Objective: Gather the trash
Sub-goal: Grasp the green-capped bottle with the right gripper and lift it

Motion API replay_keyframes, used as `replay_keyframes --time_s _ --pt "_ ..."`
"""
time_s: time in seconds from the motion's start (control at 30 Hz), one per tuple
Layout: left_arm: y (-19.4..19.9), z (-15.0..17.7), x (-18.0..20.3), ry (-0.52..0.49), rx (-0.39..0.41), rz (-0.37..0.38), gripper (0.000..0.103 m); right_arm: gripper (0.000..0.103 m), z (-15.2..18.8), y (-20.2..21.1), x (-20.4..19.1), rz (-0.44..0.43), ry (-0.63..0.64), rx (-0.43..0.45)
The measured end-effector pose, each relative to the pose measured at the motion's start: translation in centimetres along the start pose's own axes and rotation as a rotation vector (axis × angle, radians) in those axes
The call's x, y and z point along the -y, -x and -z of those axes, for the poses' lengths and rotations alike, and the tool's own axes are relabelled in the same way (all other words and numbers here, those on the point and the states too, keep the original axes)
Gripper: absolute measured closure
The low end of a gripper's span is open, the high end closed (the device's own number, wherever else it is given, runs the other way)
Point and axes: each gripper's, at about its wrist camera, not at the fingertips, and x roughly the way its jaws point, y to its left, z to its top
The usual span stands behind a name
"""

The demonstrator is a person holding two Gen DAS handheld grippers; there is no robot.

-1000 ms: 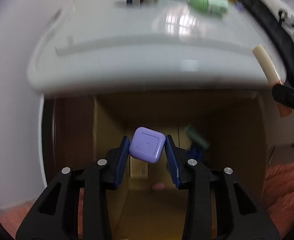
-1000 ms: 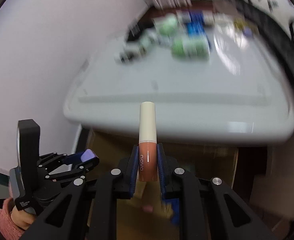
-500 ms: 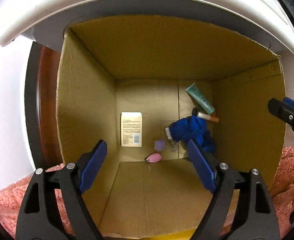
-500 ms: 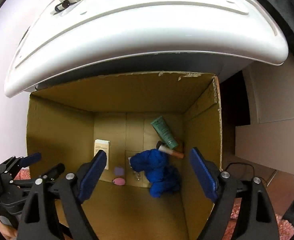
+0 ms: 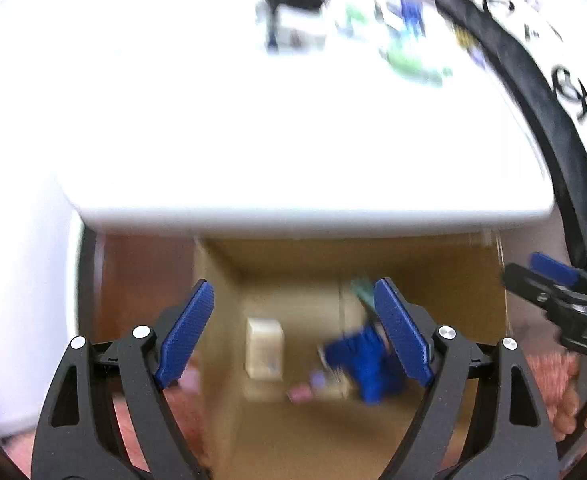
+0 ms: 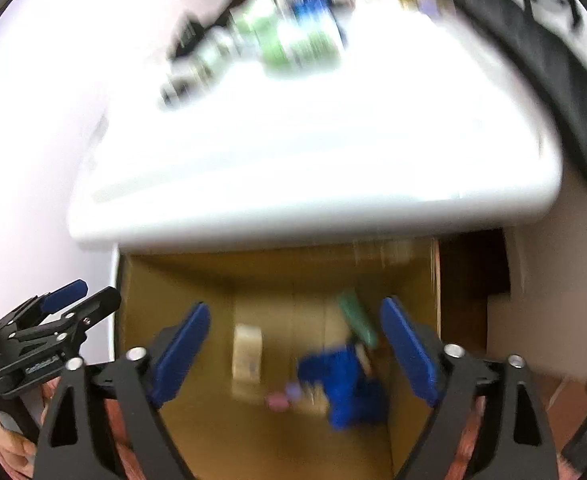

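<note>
Both views are blurred and look down over an open cardboard box (image 5: 453,280) (image 6: 165,288) that stands under the white table's front edge. My left gripper (image 5: 293,284) and right gripper (image 6: 295,304) hover above the box mouth, jaws still opening, with nothing between them. On the box floor lie a crumpled blue thing (image 5: 361,360) (image 6: 341,372), a small cream carton (image 5: 264,348) (image 6: 247,348), a green tube (image 6: 357,320), a small purple square (image 5: 317,379) (image 6: 292,390) and a pink piece (image 5: 299,394) (image 6: 277,401).
The white table (image 5: 293,140) (image 6: 313,160) overhangs the box, with bottles and packets (image 5: 405,60) (image 6: 293,44) at its far side. A pink rug (image 5: 549,376) lies around the box. A hand (image 6: 13,448) holds the left gripper at the lower left.
The left gripper let go of the purple square and the right let go of the lip gloss tube; both jaws opened wide. Both cameras dipped over the box, then rose back.
</note>
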Motion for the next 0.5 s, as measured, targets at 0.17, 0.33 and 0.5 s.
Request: replay_keyframes --time_s 0.17,0.33,0.5 --pt "0.7 -3.7 -0.5 0.043 0.075 0.007 0.016 0.005 -8.5 0.9 -2.1 0.040 0.088 0.221" --pt "-1.4 -2.8 -1.1 0.069 0.024 0.042 0.016 0.005 -16.1 -2.4 -4.9 0.136 0.479 0.185" --pt "-2.7 -2.9 -1.3 0.100 -0.031 0.106 0.016 0.007 -20.1 -7.8 -5.5 0.198 0.702 -0.013"
